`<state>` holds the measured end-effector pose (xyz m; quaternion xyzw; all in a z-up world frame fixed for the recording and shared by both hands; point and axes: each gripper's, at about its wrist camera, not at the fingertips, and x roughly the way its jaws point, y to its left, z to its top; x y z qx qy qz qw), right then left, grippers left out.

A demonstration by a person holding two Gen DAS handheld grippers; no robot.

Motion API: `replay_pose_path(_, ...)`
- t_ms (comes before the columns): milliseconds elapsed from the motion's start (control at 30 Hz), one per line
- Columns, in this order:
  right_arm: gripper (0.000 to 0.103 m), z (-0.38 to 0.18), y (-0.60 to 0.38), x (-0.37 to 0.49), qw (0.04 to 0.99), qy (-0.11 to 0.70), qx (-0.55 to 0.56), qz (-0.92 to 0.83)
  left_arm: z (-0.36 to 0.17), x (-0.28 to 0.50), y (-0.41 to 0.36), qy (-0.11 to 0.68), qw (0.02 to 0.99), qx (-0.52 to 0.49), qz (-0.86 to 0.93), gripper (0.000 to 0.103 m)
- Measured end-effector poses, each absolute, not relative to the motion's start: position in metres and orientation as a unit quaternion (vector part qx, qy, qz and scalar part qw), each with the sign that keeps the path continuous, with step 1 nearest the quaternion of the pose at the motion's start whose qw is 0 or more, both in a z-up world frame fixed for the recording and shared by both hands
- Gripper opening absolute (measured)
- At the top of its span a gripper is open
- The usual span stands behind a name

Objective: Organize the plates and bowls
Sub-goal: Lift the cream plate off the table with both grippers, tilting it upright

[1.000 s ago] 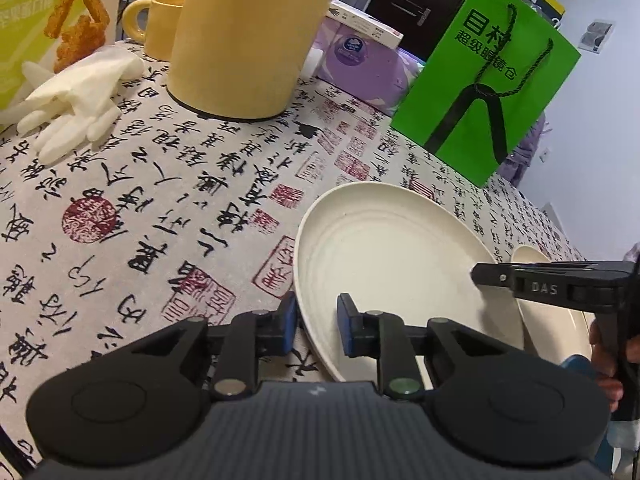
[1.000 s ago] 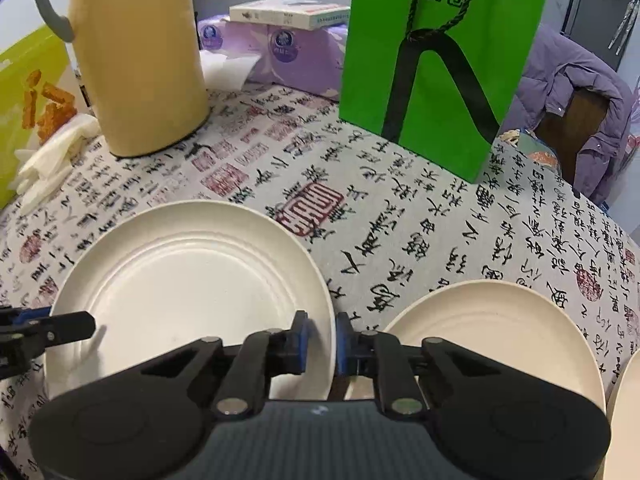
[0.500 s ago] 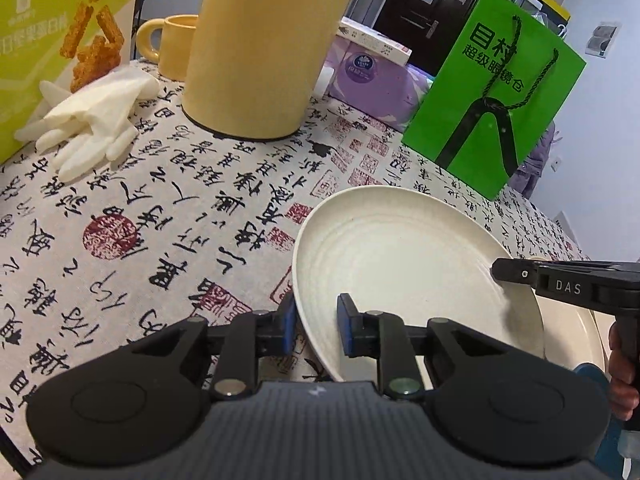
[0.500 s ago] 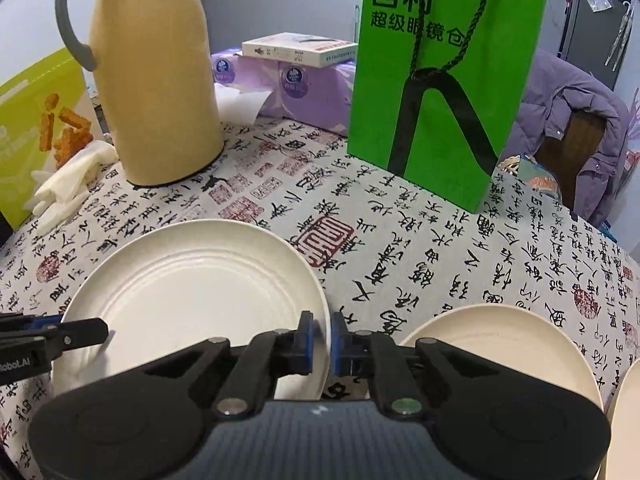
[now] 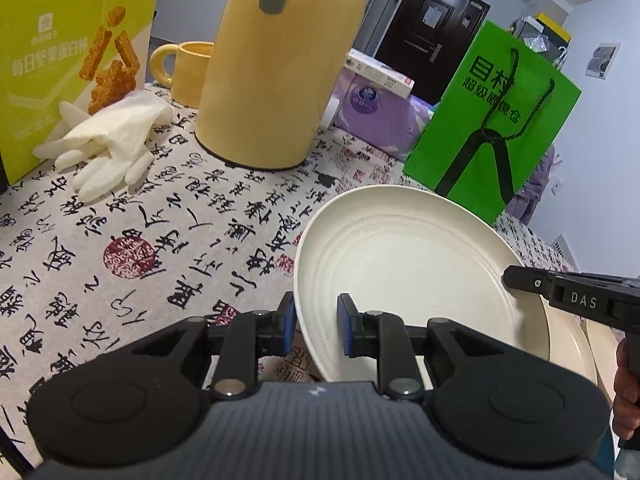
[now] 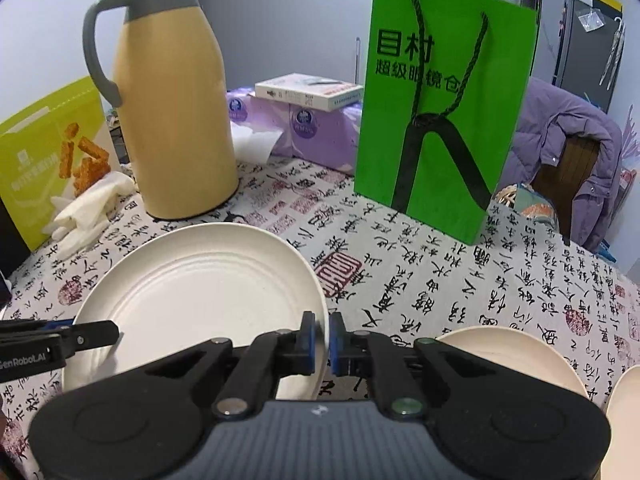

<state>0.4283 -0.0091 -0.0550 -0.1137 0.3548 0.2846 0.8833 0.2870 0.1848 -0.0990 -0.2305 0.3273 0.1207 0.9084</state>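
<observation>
We see a cream plate (image 5: 420, 280) on a calligraphy-printed tablecloth (image 5: 160, 240), a yellow flask (image 6: 176, 120), a bright green bag (image 6: 440, 120), white gloves (image 5: 108, 148) and black, blue-padded grippers.

Clutter on the calligraphy tablecloth (image 5: 168, 240)

A yellow thermos jug (image 6: 172, 120) stands by white gloves (image 5: 108, 148), a snack box (image 5: 68, 52) and yellow mug (image 5: 188, 72); a green paper bag (image 6: 444, 120) fronts purple tissue packs (image 6: 312, 132) bearing a book (image 6: 308, 90).

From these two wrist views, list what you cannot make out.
- Held plate near rim: both views, gripper bodies cover it.
- Second plate: right view, right gripper hides its near part.
- Third plate: right view, cut by the edge.
- Mug: left view, partly behind the flask.
</observation>
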Motion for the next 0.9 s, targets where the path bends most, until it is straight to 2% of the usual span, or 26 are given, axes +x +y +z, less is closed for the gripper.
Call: replay_pose_path(900, 0.006, -0.018, -0.024, 0.382, 0.907, 0.313, -0.074, 0.272, -0.056, 0.257, 0.180, 0.280, 0.927, -0.218, 0.123, 0.022)
